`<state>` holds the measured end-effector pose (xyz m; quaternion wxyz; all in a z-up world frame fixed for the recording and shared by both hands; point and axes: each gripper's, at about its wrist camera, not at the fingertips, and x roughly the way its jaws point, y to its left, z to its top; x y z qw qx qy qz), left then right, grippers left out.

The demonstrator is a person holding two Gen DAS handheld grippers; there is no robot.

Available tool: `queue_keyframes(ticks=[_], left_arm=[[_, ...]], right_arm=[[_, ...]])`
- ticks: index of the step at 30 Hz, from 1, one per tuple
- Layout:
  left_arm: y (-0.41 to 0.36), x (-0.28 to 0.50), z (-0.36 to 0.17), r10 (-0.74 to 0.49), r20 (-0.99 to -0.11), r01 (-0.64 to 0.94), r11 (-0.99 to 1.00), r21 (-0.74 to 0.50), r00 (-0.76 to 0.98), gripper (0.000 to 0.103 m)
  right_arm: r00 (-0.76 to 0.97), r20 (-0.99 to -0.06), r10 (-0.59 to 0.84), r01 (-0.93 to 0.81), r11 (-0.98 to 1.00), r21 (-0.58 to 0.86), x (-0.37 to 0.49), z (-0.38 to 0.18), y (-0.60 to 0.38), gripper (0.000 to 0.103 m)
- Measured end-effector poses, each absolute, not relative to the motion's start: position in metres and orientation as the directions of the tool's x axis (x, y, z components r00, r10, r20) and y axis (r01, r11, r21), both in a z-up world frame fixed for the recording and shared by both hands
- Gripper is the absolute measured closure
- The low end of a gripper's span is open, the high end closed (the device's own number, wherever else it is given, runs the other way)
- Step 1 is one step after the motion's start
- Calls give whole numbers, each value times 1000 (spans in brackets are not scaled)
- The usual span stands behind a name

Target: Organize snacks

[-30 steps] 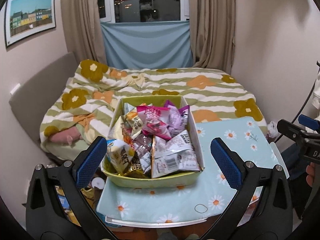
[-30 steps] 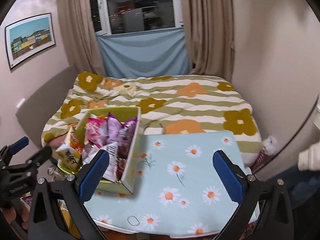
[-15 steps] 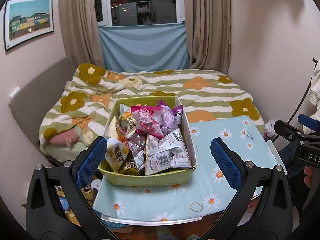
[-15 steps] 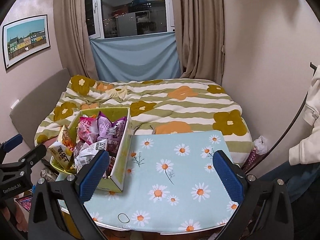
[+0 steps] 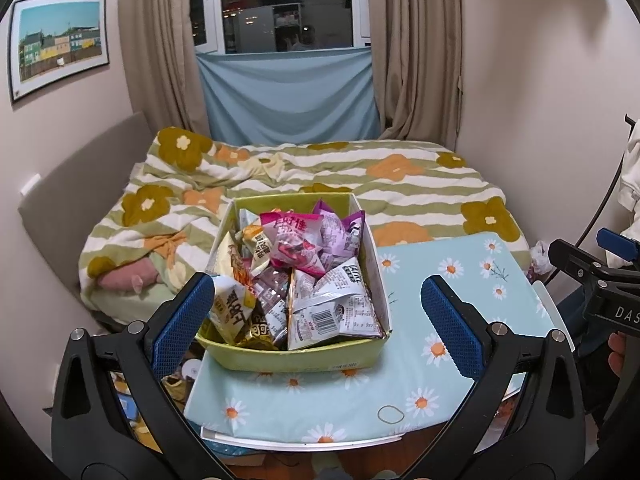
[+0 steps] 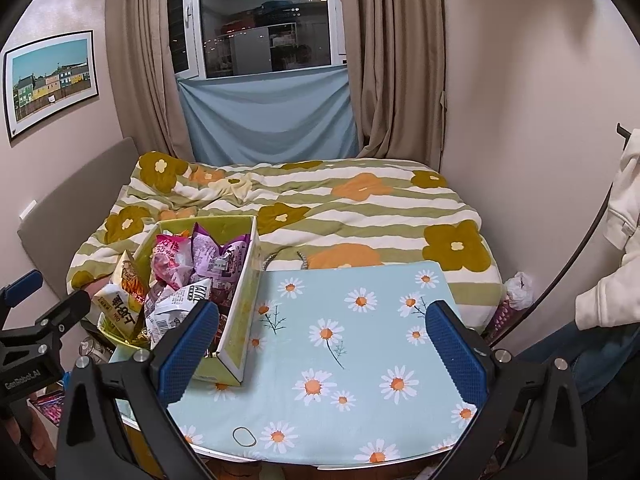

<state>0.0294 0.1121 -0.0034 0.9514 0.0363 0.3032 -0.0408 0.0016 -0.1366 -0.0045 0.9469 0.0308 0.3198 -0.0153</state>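
1. Hiding much of the near-left corner of the snack box (image 5: 296, 356), the left gripper's (image 5: 316, 316) blue finger pad (image 5: 182, 322) covers part of a yellow packet (image 5: 232, 312) there; in the right wrist view the right gripper's (image 6: 320, 344) pad (image 6: 188, 346) likewise blocks the box's near end.
2. Packets at the bottom of the box are buried under the upper ones and cannot be told apart; most of the print on them is too small to read.
3. Below the box, the table's edge is cut off by the gripper arms, and the clutter under the table to the box's left is too dark and crowded to identify.
4. A hand (image 6: 28, 440) shows only as a sliver at the frame's lower-left edge in the right wrist view, well left of the box.
5. The box is yellow-green with pale walls, open-topped, and stands on the left part of the daisy-print tablecloth (image 6: 360, 344), its far end toward the flowered bedspread (image 5: 400, 184).
6. It is heaped above its rim with packets: a pink one (image 5: 292, 240) and purple ones (image 5: 340, 232) toward the far end, a white barcoded one (image 5: 332, 312) at the near right, the yellow one leaning over the near-left wall.
7. Both grippers have their fingers spread wide, holding nothing; the left hovers in front of the box, the right to the box's right over bare cloth.
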Motion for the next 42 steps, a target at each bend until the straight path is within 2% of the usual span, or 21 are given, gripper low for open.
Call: queue_keyframes(ticks=[42], left_arm=[[116,36,-4,-41,-572,85,995,50,819,0]], right_arm=[[795,-607,-17,57,997,46,5,-5,-140,0]])
